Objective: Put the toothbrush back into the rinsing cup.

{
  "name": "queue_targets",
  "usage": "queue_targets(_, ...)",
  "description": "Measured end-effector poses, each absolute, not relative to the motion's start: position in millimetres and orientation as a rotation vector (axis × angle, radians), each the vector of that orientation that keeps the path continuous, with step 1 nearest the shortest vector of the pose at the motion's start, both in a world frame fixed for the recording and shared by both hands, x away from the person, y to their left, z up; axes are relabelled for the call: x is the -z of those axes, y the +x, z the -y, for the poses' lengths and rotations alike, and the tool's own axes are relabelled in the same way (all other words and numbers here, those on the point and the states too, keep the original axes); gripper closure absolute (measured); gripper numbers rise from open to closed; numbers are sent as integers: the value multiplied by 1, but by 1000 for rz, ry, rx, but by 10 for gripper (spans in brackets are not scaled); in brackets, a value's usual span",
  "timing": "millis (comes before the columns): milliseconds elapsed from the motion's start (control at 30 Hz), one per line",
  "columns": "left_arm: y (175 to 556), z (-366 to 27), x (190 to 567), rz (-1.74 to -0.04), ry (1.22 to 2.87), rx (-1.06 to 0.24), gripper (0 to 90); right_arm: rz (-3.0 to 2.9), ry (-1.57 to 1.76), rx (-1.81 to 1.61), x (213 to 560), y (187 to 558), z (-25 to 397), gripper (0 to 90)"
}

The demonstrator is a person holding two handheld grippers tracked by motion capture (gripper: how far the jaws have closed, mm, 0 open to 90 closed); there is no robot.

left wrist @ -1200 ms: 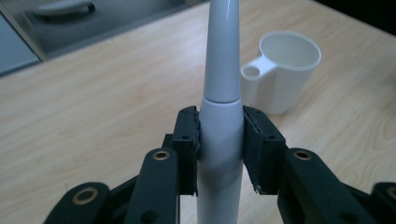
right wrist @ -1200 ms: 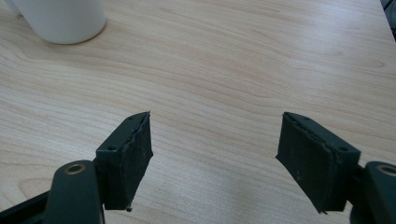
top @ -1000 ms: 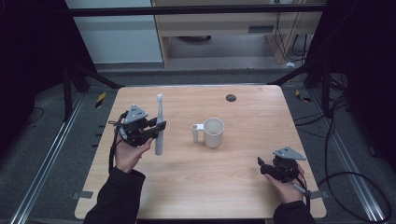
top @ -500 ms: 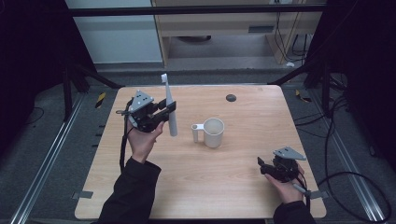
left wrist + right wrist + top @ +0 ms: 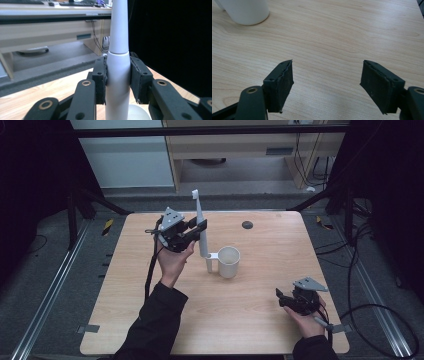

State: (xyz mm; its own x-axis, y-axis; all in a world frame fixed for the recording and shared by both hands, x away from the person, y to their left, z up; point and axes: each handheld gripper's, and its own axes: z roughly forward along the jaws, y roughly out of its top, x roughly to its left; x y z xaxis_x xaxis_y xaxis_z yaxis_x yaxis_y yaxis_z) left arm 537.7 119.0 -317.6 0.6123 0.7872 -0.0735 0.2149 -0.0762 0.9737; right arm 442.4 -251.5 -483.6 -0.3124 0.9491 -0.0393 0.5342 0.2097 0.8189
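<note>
- Nearest the viewer in the high view, at the right front of the light wooden tabletop [image 5: 250, 320], the person's right hand [image 5: 306, 322] holds the right tongs [image 5: 286, 300] low over the wood, with a grey three-cornered plate on top and a cable trailing off the edge.
- The right gripper view looks along these tongs: the two black jaws stand wide apart, released, with bare wood grain between them and nothing held.
- A little farther in, near the middle of the tabletop, stands a white mug [image 5: 229, 261], upright, its handle pointing to the left. Its base shows at the top left corner of the right gripper view [image 5: 244, 11], well apart from the right tongs.
- Just left of the mug, the person's left hand [image 5: 172, 262], in a dark sleeve, lifts the left tongs [image 5: 200, 227] above the tabletop.
- The left tongs are clenched on a white electric toothbrush [image 5: 201, 232], gripping its handle partway up. In the left gripper view the two black pads [image 5: 100, 80] press both sides of the toothbrush's body [image 5: 117, 75].
- The toothbrush is held nearly upright in the air, brush head at the top, its lower end just beside the mug's handle.
- Farther back, a small dark round object [image 5: 247, 225] lies on the tabletop near its far edge.
</note>
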Motion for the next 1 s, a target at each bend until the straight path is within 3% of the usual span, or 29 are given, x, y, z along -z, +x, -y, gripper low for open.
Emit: queue_targets(1000, 561, -56, 353, -792, 1682, -491, 670, -1938, 1384, -986, 485, 443, 253, 261)
